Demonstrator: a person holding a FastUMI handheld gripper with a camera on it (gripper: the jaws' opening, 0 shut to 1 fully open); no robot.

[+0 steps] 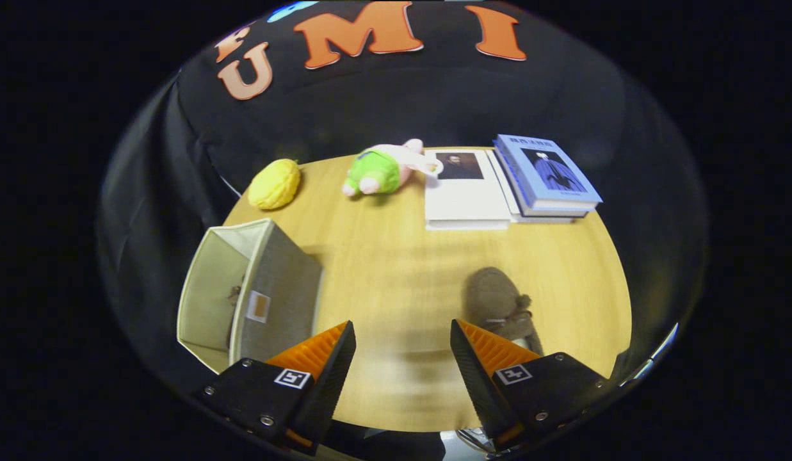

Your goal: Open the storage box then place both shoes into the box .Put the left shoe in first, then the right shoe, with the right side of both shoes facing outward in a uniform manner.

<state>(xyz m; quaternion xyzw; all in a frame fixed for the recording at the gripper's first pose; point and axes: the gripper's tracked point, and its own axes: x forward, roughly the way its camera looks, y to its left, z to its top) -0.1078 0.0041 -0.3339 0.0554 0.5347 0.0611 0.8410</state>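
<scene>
The gripper (402,336) is hovering wide apart, gripping nothing; a brown shoe (502,306) is lying just beyond its right finger, the open storage box (277,301) beside its left finger, perhaps containing a shoe.

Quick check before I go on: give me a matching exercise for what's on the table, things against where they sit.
Things:
1. brown shoe
2. storage box
3. yellow toy
4. blue book

Places:
A. on the stack of books beyond the shoe
B. just ahead of the tool's right finger
C. beyond the box, near the table's far edge
D. beside the left finger, open

Pairs: 1-B, 2-D, 3-C, 4-A. The tool is open, holding nothing.
</scene>
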